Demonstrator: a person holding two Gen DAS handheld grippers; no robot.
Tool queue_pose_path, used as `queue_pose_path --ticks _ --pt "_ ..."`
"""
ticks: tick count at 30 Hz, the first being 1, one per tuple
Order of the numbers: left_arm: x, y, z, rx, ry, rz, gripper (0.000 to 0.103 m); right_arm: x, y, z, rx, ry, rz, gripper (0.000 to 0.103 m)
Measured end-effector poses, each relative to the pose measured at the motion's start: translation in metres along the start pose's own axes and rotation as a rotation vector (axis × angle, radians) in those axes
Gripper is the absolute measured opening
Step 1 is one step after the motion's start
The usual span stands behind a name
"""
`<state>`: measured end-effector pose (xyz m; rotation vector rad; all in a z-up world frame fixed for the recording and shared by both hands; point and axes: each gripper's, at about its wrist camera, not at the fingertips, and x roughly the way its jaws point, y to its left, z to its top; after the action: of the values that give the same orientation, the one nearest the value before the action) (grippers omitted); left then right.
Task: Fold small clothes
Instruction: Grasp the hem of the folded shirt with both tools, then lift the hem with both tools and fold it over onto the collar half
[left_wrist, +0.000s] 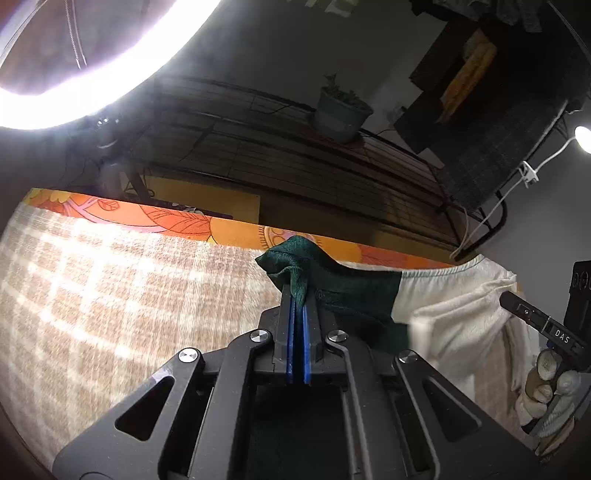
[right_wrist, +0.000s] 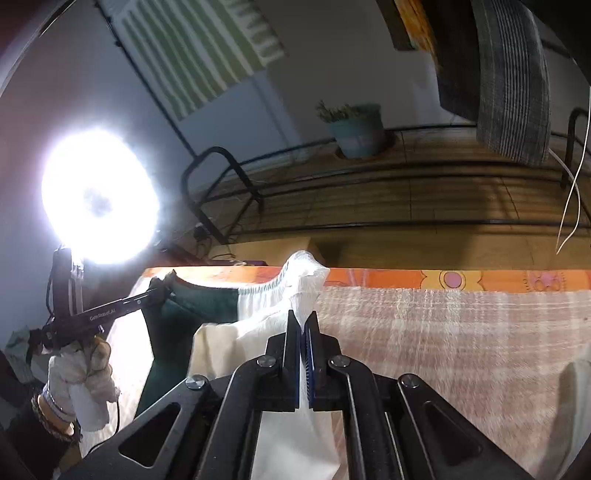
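Observation:
A small garment, dark green on one side and white on the other (left_wrist: 436, 317), hangs stretched between my two grippers above a checked beige cloth (left_wrist: 129, 288). My left gripper (left_wrist: 298, 295) is shut on the green corner (left_wrist: 291, 266), which bunches up past the blue pads. My right gripper (right_wrist: 303, 318) is shut on the white corner (right_wrist: 304, 269) of the same garment (right_wrist: 236, 325). In the right wrist view the left gripper (right_wrist: 168, 282) shows at the far left, held by a gloved hand (right_wrist: 83, 373). The gloved hand (left_wrist: 546, 387) on the right tool appears at the left wrist view's right edge.
The checked cloth lies over an orange flowered sheet (right_wrist: 461, 278) whose far edge borders the work surface. Beyond it stand a black metal rack (left_wrist: 332, 173) and a potted plant (right_wrist: 354, 129). A bright ring lamp (right_wrist: 98, 197) shines at the left.

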<state>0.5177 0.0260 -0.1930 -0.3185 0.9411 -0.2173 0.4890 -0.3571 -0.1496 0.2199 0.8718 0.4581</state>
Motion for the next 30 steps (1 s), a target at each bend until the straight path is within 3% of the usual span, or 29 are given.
queue_pose_path --ticks 9,17,26,30 --pt "-0.082 -0.024 -0.038 0.075 -0.048 -0.018 0.001 -0.079 0.043 -0.037 -0.052 -0.035 0.007 0.0" --pt "-0.146 -0.031 -0.106 0.124 -0.057 -0.028 0.001 -0.135 0.075 -0.101 -0.121 -0.023 -0.023 0.0" --pt "-0.16 -0.018 -0.216 0.181 0.034 0.03 0.001 -0.159 0.106 -0.205 -0.176 0.04 -0.029 0.0" --pt "-0.161 -0.013 -0.25 0.224 0.071 0.08 0.001 -0.157 0.113 -0.241 -0.249 0.07 -0.094 0.0"
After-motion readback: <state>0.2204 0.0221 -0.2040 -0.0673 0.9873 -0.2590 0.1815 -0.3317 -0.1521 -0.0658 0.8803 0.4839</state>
